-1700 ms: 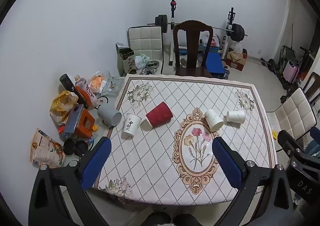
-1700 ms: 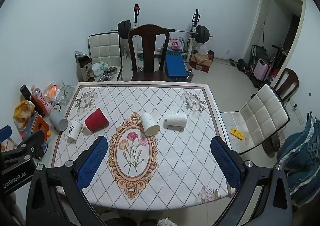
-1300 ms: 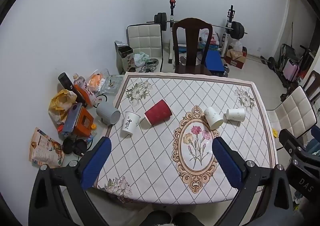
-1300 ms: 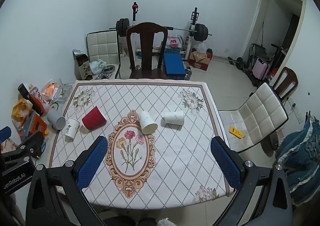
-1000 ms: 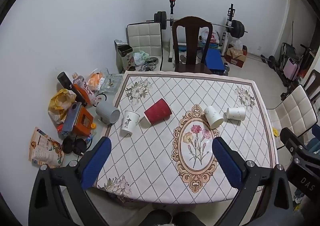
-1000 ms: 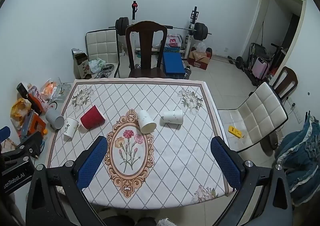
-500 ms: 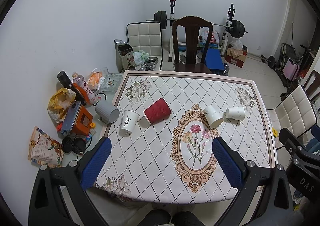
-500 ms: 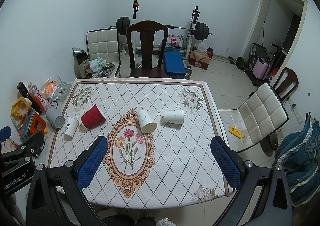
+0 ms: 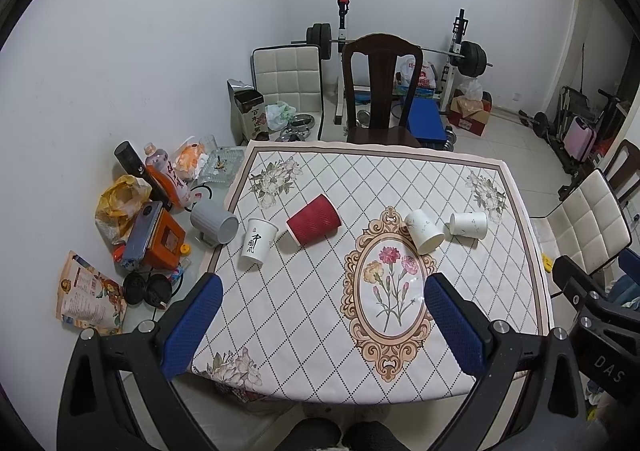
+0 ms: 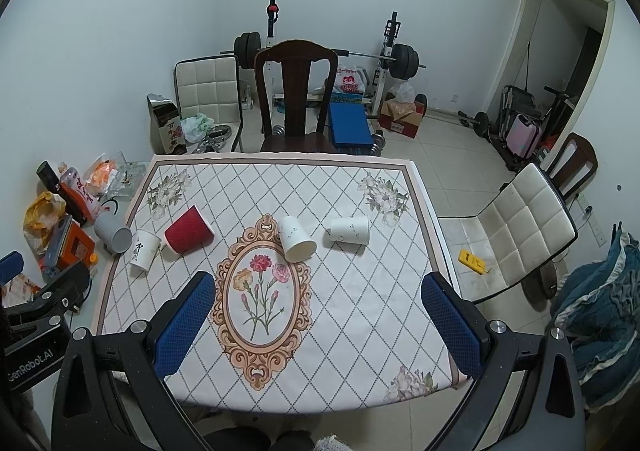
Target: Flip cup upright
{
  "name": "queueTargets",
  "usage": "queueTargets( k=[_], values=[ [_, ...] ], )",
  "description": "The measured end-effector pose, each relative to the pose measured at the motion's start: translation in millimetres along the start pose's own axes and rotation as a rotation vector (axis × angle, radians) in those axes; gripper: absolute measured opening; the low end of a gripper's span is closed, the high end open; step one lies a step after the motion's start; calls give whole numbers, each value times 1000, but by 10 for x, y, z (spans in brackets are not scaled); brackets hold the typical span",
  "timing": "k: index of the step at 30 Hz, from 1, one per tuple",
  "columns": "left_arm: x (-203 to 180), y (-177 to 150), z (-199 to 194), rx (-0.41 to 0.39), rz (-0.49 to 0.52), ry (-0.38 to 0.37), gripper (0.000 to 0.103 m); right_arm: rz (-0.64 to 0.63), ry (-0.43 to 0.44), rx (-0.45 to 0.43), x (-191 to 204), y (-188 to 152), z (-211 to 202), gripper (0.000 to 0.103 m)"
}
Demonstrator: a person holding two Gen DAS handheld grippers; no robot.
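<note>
Cups are what you have to right, and four of them are down on the desk (image 9: 400, 179), all lying on their sides around the flower medallion (image 9: 390, 293) printed on the cloth. Just beyond the medallion's top edge lies a white cup (image 9: 424, 232) with its mouth turned toward you; a second white cup (image 9: 468, 225) lies just right of it, apart from it. Left of the medallion is the red ribbed cup (image 9: 314, 219), and farther left, near the desk's edge, the white cup with black lettering (image 9: 258, 237). As far as the mouths show, every cup looks empty, so spilling is not the worry.

Your left gripper (image 9: 320, 319) and right gripper (image 10: 318, 315) both hang high over the near edge of the desk, well apart from every cup, jaws spread wide and holding nothing.

Rolling is the likely trouble: a paper cup on its side will probably skid or turn away if one finger nudges it first. The lettered cup sits closest to the edge and could go off toward the grey mug (image 9: 214, 221) and the clutter beside the desk. Squeeze hard and thin paper walls may well buckle.
</note>
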State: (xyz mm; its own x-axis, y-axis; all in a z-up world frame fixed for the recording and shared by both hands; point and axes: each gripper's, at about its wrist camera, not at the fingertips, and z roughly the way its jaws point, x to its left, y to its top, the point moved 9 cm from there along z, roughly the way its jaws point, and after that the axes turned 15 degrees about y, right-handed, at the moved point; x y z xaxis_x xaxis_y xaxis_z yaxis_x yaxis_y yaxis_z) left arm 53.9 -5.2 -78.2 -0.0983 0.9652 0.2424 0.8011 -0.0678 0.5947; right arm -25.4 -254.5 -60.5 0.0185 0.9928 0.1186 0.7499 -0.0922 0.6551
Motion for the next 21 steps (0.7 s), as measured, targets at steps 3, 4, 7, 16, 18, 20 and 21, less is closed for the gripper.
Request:
queueTargets(
  k=[3,4,7,16,18,20,21],
  values=[
    [-5,-4,-25,-3,-2,-2,103,2,2,-2,-5,-1,1,103],
    [-5,-1,-26,-3,-2,-1,103,1,1,-2,-2,-2,0,103],
    [-9,1,-28,-2,-2,-1,103,1,2,-3,2,-7,3,103],
    [-10,2,-31,-2,-3,-2,103,-1,3,-4,23,-14,-5,103],
    [-7,2,-28,-3,-3,-2,103,1,3,-5,23,-13,-6,103],
    [-8,5,-33,-4,-3,-1,103,1,4,-4,26,-11,-7,103],
    [-7,4,-28,-3,-4,-1,103,1,3,-5,24,-8,-13,103]
  ],
)
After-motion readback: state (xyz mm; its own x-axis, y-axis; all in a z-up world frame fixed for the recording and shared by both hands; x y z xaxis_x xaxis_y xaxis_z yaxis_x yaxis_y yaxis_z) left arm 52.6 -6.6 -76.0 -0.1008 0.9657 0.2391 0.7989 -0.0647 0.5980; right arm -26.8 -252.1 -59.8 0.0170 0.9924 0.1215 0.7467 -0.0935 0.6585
